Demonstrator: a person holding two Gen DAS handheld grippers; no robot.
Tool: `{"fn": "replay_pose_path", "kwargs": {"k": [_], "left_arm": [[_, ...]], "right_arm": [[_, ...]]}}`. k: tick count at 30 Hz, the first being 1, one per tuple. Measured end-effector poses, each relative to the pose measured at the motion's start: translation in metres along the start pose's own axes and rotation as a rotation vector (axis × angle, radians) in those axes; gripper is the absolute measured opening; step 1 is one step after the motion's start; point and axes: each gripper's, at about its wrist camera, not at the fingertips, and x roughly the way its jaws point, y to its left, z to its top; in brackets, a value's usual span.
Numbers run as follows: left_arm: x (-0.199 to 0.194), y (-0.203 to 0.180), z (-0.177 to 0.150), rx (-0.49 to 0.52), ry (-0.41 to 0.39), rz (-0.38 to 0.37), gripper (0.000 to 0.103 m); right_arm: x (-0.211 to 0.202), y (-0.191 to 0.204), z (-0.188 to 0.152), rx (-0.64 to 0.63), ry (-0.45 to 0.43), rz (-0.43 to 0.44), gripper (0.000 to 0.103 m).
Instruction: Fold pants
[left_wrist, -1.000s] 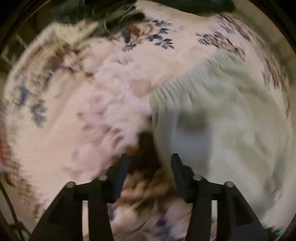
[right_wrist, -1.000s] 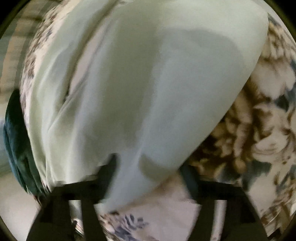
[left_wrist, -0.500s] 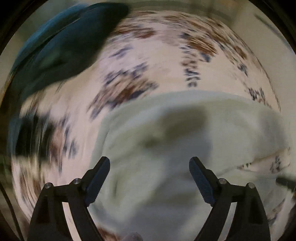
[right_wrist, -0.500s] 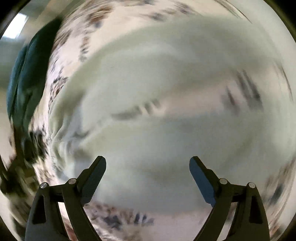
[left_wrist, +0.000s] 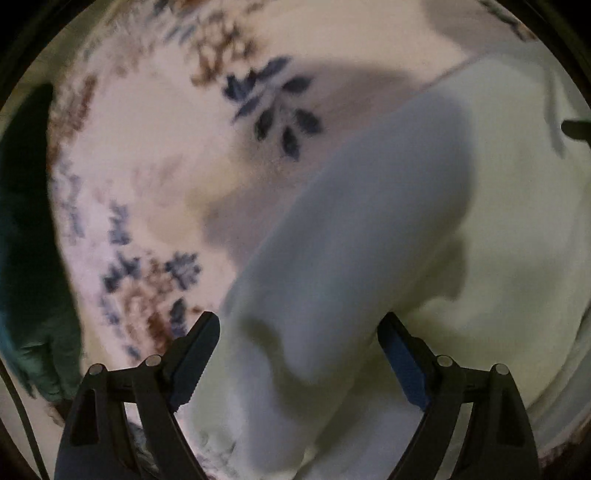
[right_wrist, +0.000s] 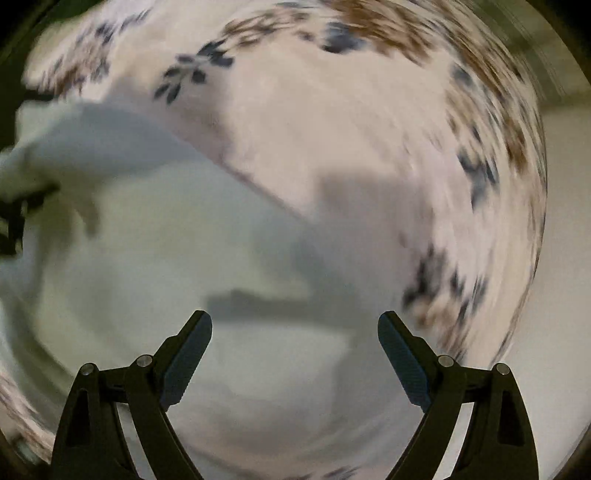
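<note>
Floral blanket (left_wrist: 155, 177) w/ pale pants (left_wrist: 480, 240) under both tongs (left_wrist: 298, 343) (right_wrist: 294, 343), spread apart, empty.

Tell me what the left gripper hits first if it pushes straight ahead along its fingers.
Most likely the pale pants: the open left gripper points straight at that fabric, which lies on the floral cover. Blur leaves depth uncertain.

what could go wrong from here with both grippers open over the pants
1. The left gripper is open around a raised hump of the pale pants; closing here may pinch several layers.
2. The right gripper is open above flat cloth, so it might also snag the floral blanket beneath.
</note>
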Motion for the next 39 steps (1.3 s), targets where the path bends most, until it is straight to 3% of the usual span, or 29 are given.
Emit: {"fn": "replay_pose_path", "kwargs": {"k": [3, 6, 7, 8, 9, 10, 11, 12, 13, 14, 15, 21, 24, 27, 30, 32, 34, 36, 39], "left_arm": [[0.022, 0.01, 0.004, -0.024, 0.037, -0.11, 0.088], [0.027, 0.009, 0.001, -0.003, 0.011, -0.116, 0.087], [0.027, 0.008, 0.0, 0.003, -0.001, -0.116, 0.082], [0.026, 0.008, -0.003, 0.001, -0.006, -0.14, 0.065], [0.024, 0.008, -0.005, -0.007, -0.018, -0.161, 0.057], [0.021, 0.009, -0.006, -0.025, -0.029, -0.163, 0.044], [0.018, 0.009, -0.008, -0.037, -0.038, -0.173, 0.033], [0.014, 0.006, -0.011, -0.039, -0.055, -0.159, 0.029], [0.009, 0.005, -0.016, -0.031, -0.072, -0.136, 0.023], [0.005, 0.001, -0.02, -0.028, -0.089, -0.117, 0.017], [-0.001, -0.003, -0.026, -0.028, -0.114, -0.094, 0.016], [-0.045, -0.01, -0.086, -0.161, -0.292, -0.069, 0.012], [-0.071, -0.026, -0.137, -0.266, -0.367, -0.115, 0.012], [-0.093, -0.06, -0.173, -0.355, -0.392, -0.186, 0.012], [-0.093, -0.105, -0.218, -0.434, -0.368, -0.236, 0.012], [-0.066, -0.129, -0.238, -0.51, -0.29, -0.286, 0.013], [-0.043, -0.14, -0.248, -0.603, -0.23, -0.321, 0.015], [-0.032, -0.141, -0.254, -0.699, -0.211, -0.362, 0.015], [-0.05, -0.141, -0.263, -0.771, -0.241, -0.388, 0.016]], "right_arm": [[0.024, 0.002, 0.021, -0.108, 0.014, -0.02, 0.093], [0.045, 0.001, 0.028, -0.151, 0.039, -0.018, 0.093], [0.052, 0.0, 0.028, -0.173, 0.046, -0.012, 0.093], [0.056, 0.0, 0.027, -0.189, 0.05, -0.008, 0.093], [0.058, 0.0, 0.026, -0.2, 0.051, -0.005, 0.09], [0.061, -0.001, 0.024, -0.204, 0.054, 0.018, 0.085], [0.061, -0.002, 0.021, -0.199, 0.059, 0.052, 0.064], [0.06, -0.003, 0.017, -0.184, 0.061, 0.096, 0.046], [0.056, -0.002, 0.012, -0.183, 0.043, 0.098, 0.04], [0.053, 0.0, 0.005, -0.193, 0.024, 0.082, 0.025], [0.05, 0.001, -0.002, -0.199, 0.015, 0.067, 0.016], [0.0, -0.013, -0.074, -0.116, -0.155, 0.049, 0.012], [-0.031, -0.021, -0.124, -0.042, -0.255, 0.07, 0.011], [-0.057, 0.009, -0.181, 0.01, -0.301, 0.094, 0.011], [-0.07, 0.064, -0.233, 0.051, -0.26, 0.178, 0.011], [-0.056, 0.104, -0.283, 0.069, -0.179, 0.244, 0.011], [-0.031, 0.127, -0.309, 0.155, -0.083, 0.331, 0.012], [-0.006, 0.141, -0.324, 0.262, -0.02, 0.345, 0.018], [0.006, 0.142, -0.333, 0.398, 0.01, 0.358, 0.023]]}}
